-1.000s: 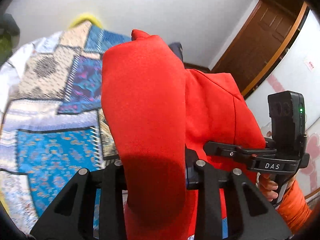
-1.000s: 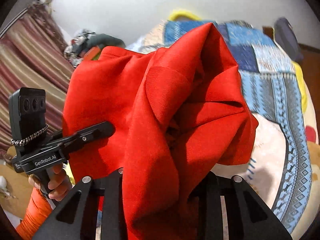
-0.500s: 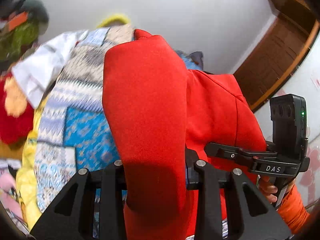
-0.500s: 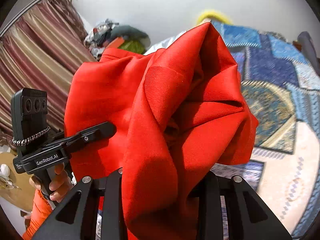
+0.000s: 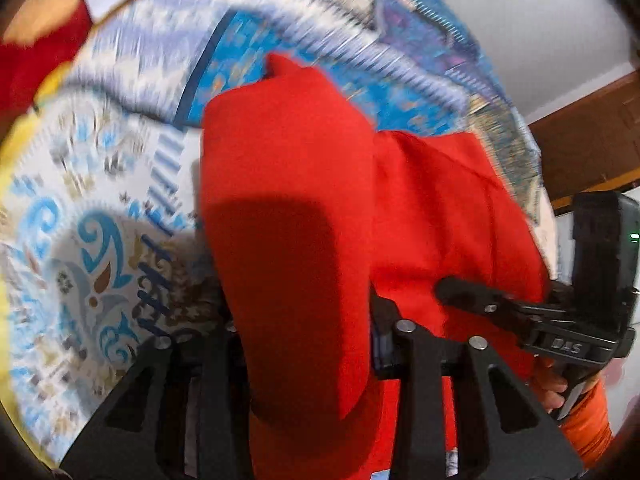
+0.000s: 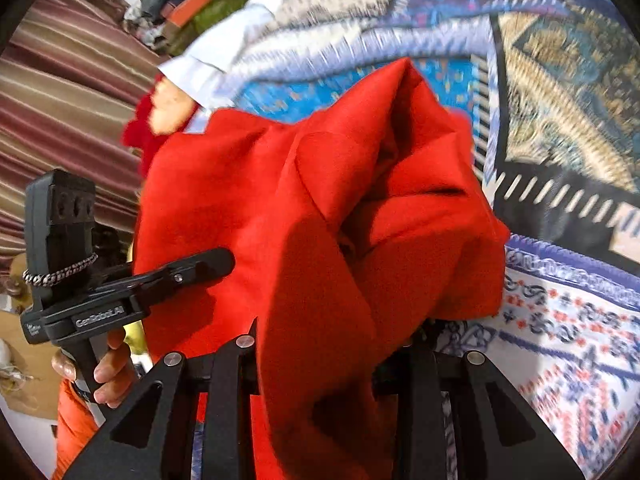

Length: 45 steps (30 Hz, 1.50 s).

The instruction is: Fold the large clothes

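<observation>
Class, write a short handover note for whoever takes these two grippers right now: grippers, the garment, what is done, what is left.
Left gripper: jaws opening, a fold of the red garment between them.
Right gripper: shut on a bunched part of the garment.
The garment hangs between both, above the patterned bedspread.
Done: garment picked up.
Left: probably lay it flat, then fold.
</observation>
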Available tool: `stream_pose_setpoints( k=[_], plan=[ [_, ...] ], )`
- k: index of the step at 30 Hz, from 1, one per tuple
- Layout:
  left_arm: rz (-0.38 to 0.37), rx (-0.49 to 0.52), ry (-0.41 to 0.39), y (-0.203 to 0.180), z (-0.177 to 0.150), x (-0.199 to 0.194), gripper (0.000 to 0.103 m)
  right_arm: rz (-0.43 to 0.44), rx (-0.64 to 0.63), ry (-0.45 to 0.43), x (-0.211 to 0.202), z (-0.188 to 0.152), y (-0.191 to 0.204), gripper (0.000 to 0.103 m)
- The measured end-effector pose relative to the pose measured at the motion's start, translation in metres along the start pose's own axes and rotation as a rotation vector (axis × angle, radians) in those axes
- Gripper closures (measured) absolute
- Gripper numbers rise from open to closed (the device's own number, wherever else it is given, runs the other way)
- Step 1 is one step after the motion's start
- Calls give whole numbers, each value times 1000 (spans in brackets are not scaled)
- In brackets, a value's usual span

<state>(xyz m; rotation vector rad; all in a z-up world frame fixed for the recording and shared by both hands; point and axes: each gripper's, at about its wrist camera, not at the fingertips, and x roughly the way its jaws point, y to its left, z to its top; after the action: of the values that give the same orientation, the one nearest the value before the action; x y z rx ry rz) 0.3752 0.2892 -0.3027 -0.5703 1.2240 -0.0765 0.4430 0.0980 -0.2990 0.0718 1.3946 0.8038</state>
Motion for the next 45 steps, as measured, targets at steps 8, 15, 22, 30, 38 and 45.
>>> stream_pose_setpoints(
  k=[8, 15, 22, 30, 38, 45],
  plan=[
    [46, 113, -54, -10, -22, -19, 51, -189, -221, 15, -2, -4, 3, 24],
    [272, 183, -185, -19, -43, -65, 37, -247, -205, -68, -58, -29, -19, 22],
    [327, 290, -232, -55, -88, -79, 23, -250, -316, -195, -96, -56, 33, 22],
    [454, 285, -127, -52, -131, -24, 20, -356, -371, -41, -53, -92, 31, 22],
    [501, 222, -214, -48, -165, -79, 20, -356, -300, -139, -111, -139, 14, 22],
    [427, 230, -503, -99, -189, -192, 20, -274, -311, -464, -213, -173, 63, 22]
  ],
)
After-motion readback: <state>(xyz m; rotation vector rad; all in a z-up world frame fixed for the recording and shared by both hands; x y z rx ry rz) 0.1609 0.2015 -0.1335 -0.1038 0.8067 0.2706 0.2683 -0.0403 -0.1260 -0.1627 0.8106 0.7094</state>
